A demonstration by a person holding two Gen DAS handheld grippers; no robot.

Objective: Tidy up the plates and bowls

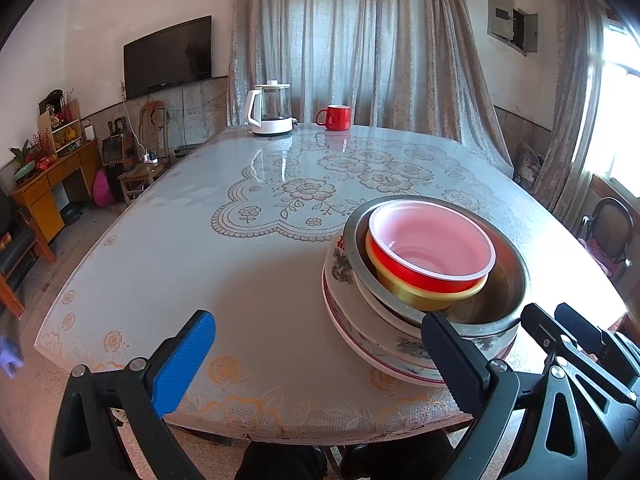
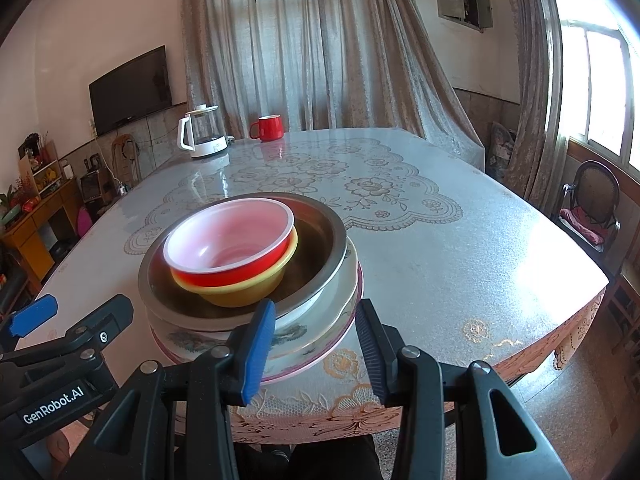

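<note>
Left gripper [image 1: 320,360]: you're holding it wide, gripping nothing.
Right gripper [image 2: 316,344]: you're keeping it narrower, empty, just before the plate [image 2: 320,350].
Stack: red bowl [image 2: 228,248] is sitting topmost.

Left claw [image 1: 320,364] gapes beside stacked bowls [image 1: 432,256] on plates [image 1: 384,344].

Both grippers have black frames with silver screws, one blue-padded and one black-padded fingers [image 2: 256,352], "GenRobot.AI" label.

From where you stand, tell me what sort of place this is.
Most likely a home's living and dining room: a table under a floral cover holds a kettle and red mug, a television hangs on the wall, and curtains cover the window.
</note>
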